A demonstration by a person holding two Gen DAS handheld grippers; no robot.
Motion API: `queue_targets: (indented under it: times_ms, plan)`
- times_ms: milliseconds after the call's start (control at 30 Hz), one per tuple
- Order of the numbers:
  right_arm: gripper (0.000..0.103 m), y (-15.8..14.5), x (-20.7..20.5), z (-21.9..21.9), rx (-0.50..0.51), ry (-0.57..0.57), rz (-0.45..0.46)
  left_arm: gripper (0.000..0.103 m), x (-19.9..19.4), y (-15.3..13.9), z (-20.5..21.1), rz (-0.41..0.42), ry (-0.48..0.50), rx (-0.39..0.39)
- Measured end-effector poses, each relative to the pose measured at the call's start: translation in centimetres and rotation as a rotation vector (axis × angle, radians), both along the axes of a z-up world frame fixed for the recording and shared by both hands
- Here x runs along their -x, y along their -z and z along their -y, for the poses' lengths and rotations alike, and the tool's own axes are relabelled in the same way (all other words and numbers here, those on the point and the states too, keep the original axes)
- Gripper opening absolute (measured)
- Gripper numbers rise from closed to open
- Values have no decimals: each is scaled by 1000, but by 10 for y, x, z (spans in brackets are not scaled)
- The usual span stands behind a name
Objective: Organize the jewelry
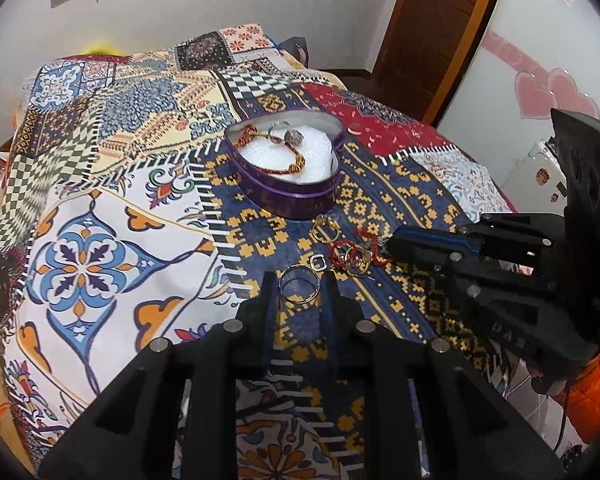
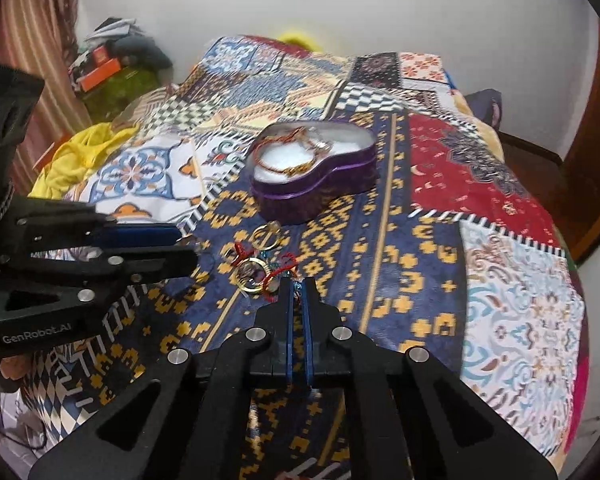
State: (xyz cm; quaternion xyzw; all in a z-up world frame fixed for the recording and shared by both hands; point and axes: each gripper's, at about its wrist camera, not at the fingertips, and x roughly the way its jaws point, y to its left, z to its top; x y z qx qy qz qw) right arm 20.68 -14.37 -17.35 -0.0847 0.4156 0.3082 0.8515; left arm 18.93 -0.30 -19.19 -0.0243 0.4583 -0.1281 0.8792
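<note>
A purple heart-shaped tin (image 1: 296, 196) with white padding holds a beaded bracelet (image 1: 288, 166) and silver rings (image 1: 284, 132); it also shows in the right wrist view (image 2: 320, 184). My left gripper (image 1: 299, 282) is shut on a large silver ring (image 1: 299, 283), held just above the bedspread. A pile of gold rings and red thread (image 1: 350, 256) lies to its right, seen in the right wrist view (image 2: 260, 268) too. My right gripper (image 2: 299, 290) is shut on a thin red thread (image 2: 298, 288) at the pile's edge.
The patchwork bedspread (image 1: 100, 240) covers the whole bed. A small square silver ring (image 1: 318, 262) and a gold ring (image 1: 324, 228) lie near the tin. A wooden door (image 1: 432, 32) and a white fridge (image 1: 540, 60) stand at the right. Yellow cloth (image 2: 80, 144) lies at the bed's left.
</note>
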Motion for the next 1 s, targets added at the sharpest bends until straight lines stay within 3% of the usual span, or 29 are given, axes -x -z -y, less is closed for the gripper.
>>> queue_targets:
  times_ms: [567, 1000]
  plan:
    - [3, -56, 9, 15, -39, 56, 131, 20, 8, -42, -3, 99, -20, 2]
    - [3, -96, -7, 11, -112, 79, 220, 20, -7, -71, -8, 186, -40, 17]
